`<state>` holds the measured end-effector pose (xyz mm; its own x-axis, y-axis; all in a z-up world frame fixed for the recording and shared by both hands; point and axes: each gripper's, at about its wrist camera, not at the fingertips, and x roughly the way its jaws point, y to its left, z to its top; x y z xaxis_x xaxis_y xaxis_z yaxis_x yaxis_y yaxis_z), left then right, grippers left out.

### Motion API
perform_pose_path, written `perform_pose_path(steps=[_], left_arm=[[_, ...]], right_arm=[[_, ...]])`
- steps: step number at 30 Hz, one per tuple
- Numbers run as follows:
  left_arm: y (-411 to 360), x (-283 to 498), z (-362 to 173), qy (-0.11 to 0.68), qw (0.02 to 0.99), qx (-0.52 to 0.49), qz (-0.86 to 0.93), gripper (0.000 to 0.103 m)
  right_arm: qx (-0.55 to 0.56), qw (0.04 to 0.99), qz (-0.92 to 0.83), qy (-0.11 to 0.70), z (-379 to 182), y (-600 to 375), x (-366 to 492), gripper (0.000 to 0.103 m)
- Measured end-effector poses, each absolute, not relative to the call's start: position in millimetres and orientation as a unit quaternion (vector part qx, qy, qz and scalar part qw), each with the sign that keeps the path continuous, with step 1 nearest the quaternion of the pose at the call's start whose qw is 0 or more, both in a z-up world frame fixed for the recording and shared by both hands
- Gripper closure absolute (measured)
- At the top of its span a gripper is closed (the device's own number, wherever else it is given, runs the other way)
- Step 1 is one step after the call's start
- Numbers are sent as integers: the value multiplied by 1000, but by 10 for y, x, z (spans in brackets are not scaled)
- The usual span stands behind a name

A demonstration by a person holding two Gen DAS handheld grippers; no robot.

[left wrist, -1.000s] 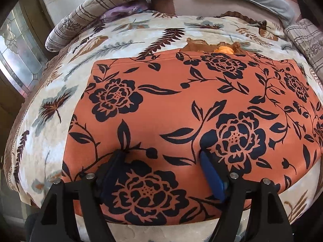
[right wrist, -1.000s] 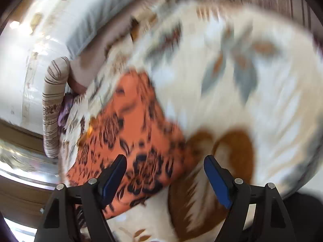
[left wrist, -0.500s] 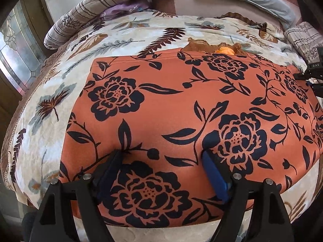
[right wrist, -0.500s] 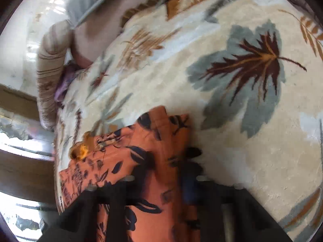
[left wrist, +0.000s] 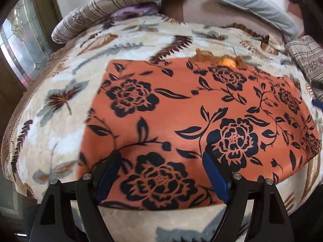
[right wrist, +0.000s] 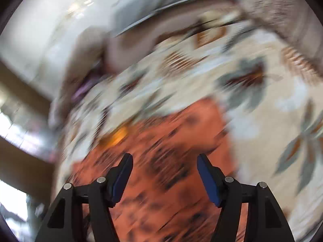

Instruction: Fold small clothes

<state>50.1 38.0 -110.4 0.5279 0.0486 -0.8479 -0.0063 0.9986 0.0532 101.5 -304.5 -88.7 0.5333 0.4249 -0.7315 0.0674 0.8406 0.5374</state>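
Observation:
An orange garment with black flowers [left wrist: 181, 111] lies flat on a leaf-patterned blanket [left wrist: 60, 109] on a bed. My left gripper [left wrist: 161, 161] is open and hovers over the garment's near edge, holding nothing. In the right wrist view, which is motion-blurred, the same garment [right wrist: 171, 161] fills the lower middle. My right gripper [right wrist: 164, 160] is open above the garment's right part, holding nothing. A small orange-yellow patch [left wrist: 228, 62] shows at the garment's far edge.
A striped bolster [left wrist: 121, 4] and a grey pillow [left wrist: 252, 4] lie at the bed's head. Another striped cushion [left wrist: 308, 58] sits at the far right. A glass door [left wrist: 22, 46] stands left of the bed. The blanket's near edge [left wrist: 181, 221] drops off below the left gripper.
The left gripper has stayed over the garment's near edge, shifting slightly. The right gripper swung fast over the bed, came down onto the garment's corner, and now sits open above the garment.

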Motion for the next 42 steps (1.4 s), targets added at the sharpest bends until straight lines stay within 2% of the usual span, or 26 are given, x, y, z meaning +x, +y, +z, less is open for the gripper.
perform_pose_path(steps=[3,6,8,9,11,14,17,18,20,22,23,24,26,31,32,33,34,38,42], left_arm=[[607,379,-995,473,881,-9,18,20],[1124,279,-985,474,875,-85,48,20],[1417,252,-1067,482,864,-132,68,21],[1576,257,-1181,499,849,-160,69,32],[1737,295,-1414,541,814,-204,49,64],[1745,268,-1368,543,813,-205,35,82],[1694,221,-1383,559,804,-199,31,82],[1729,213,-1399,565,797,-212,35,78],[1772,209,-1350,567,792,-222,41,76],[1739,250,-1075,538,818,-198,51,74],[1741,243,-976,524,830,-186,51,65],[1700,315,-848,506,844,-170,45,48],[1626,592,-697,481,864,-148,25,32],[1640,1437,-975,516,844,-148,7,32],[1652,1591,-1064,529,836,-148,5,41],[1687,1776,-1210,549,821,-155,6,67],[1702,1889,-1305,565,810,-159,15,78],[2000,1979,-1356,552,799,-237,38,80],[1890,1835,-1220,536,820,-192,54,80]], right_arm=[[238,825,143,492,-1149,-2772,825,34],[246,810,83,526,-1538,-2868,819,33],[280,809,94,508,-1612,-2962,743,33],[281,810,96,506,-1604,-2974,720,33],[274,810,98,509,-1604,-2964,711,33],[279,808,98,510,-1592,-2959,767,32],[288,807,102,505,-1629,-2965,808,32],[290,807,105,503,-1645,-2950,814,32],[293,807,108,501,-1631,-3012,773,32],[294,806,110,502,-1619,-3020,766,31],[294,805,112,503,-1618,-3017,773,30],[295,805,112,503,-1620,-3013,779,30],[296,805,113,502,-1617,-3013,779,28],[297,806,117,498,-1612,-3007,762,27],[300,805,120,498,-1616,-3018,760,27],[305,803,123,497,-1624,-3035,761,27],[310,801,126,496,-1632,-3053,763,27],[326,795,135,493,-1656,-3100,760,27],[330,794,137,491,-1669,-3112,760,27]])
